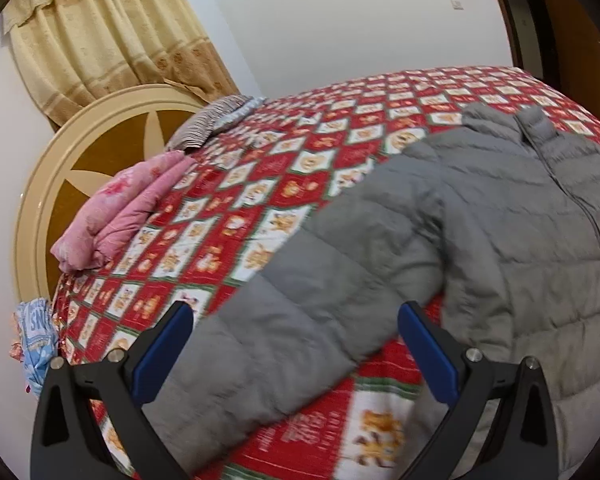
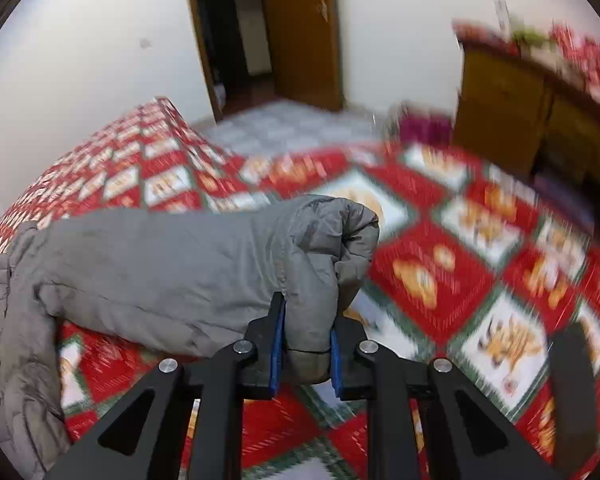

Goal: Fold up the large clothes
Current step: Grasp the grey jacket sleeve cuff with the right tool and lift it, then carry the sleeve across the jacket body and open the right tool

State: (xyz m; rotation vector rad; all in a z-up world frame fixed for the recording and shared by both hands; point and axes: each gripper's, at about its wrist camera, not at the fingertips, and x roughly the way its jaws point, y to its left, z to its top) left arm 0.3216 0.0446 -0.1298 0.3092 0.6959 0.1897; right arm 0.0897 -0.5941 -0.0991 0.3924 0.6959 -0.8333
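Observation:
A grey puffer jacket [image 1: 500, 208] lies spread on a bed with a red patterned quilt [image 1: 260, 184]. In the left wrist view one sleeve [image 1: 300, 320] runs down between the fingers of my left gripper [image 1: 296, 320], which stands wide open over it; the blue pads do not press the cloth. In the right wrist view my right gripper [image 2: 306, 336] is shut on the cuff end of the other sleeve [image 2: 204, 272], its blue pads pinching the bunched grey fabric, which is lifted off the quilt [image 2: 432, 272].
A pink folded blanket [image 1: 116, 216] and a striped pillow [image 1: 208, 120] lie by the round headboard [image 1: 60, 184]. A curtain [image 1: 100, 36] hangs behind. On the right side stand a wooden cabinet [image 2: 508, 96] and an open doorway [image 2: 232, 36].

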